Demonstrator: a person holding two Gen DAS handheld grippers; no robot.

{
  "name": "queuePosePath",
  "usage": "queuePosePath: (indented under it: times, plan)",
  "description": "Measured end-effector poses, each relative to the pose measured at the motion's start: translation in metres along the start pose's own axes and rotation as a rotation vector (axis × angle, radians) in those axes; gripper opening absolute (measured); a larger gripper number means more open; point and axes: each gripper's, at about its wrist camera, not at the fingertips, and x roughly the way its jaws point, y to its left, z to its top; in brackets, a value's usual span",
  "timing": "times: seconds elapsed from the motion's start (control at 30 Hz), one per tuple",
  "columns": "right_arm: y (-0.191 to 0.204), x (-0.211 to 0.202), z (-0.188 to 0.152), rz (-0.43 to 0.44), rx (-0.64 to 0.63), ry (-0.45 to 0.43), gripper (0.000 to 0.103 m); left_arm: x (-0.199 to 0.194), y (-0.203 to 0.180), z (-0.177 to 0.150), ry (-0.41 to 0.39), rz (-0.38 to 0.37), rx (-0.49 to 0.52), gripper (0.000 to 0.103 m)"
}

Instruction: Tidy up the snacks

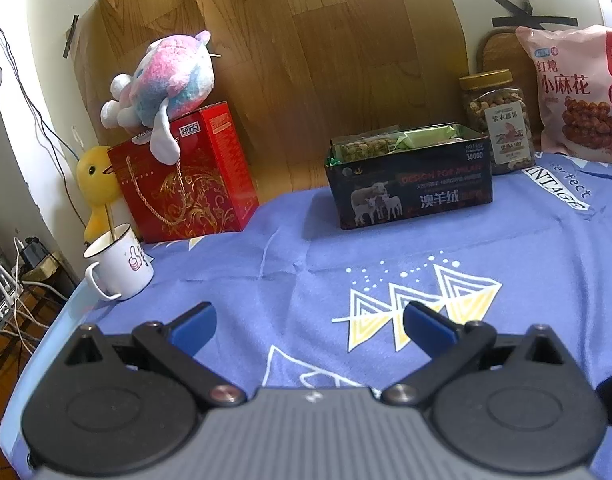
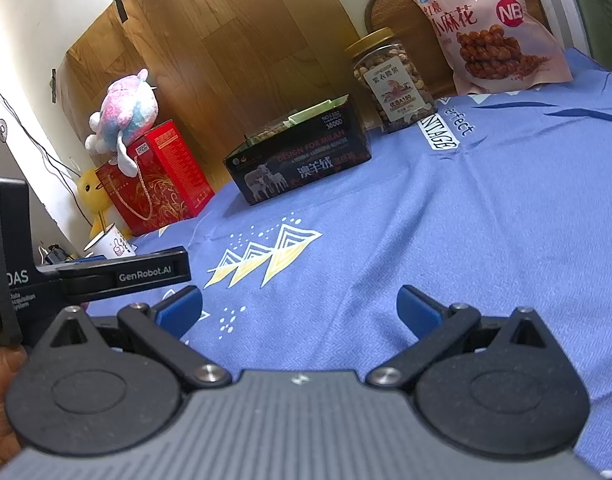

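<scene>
Both grippers sit nearest our cameras, low over the blue cloth [image 1: 386,240] that covers the tabletop. We find the left gripper [image 1: 309,326] with its jaws wide apart and nothing between them; its blue pads [image 1: 194,330] hang above the cloth's triangle print. We find the right gripper [image 2: 298,310] in the same condition, jaws spread and empty. In the right wrist view the left gripper's black body shows at the left edge, just beside the right one, with part of a hand [image 2: 2,400] below it.

Snacks stand along the far side of the tabletop. We note a black tin [image 1: 410,182] with its top open, holding packets: a bag of nuts and a pale green wrapper are visible inside. Just to its right stands a clear jar of nuts [image 1: 496,120] with a gold lid, upright, close to the tin's corner. Right of the jar a pink snack bag [image 1: 578,88] leans upright against the wall.

At the far left we record a red gift box [image 1: 186,176] with a rope handle, a pink-and-blue plush toy [image 1: 162,80] lying on top of it, a yellow duck toy [image 1: 96,184] behind its left side, and a white mug [image 1: 116,264] in front, near the tabletop edge. A wood-pattern sheet [image 1: 306,40] is taped to the wall behind.
</scene>
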Motion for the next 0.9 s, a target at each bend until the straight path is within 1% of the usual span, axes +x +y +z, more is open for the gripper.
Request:
queuePosePath:
  times: [0.4, 0.9]
  plan:
    - [-0.0020, -0.0004, 0.0004, 0.003, 0.000, -0.001, 0.103, -0.0009, -0.0026, 0.0015, -0.007, -0.007, 0.008, 0.103]
    - [-0.0009, -0.0006, 0.0041, -0.008, -0.006, -0.018, 0.103, -0.0003, -0.0084, 0.0050, -0.009, -0.037, 0.013, 0.103]
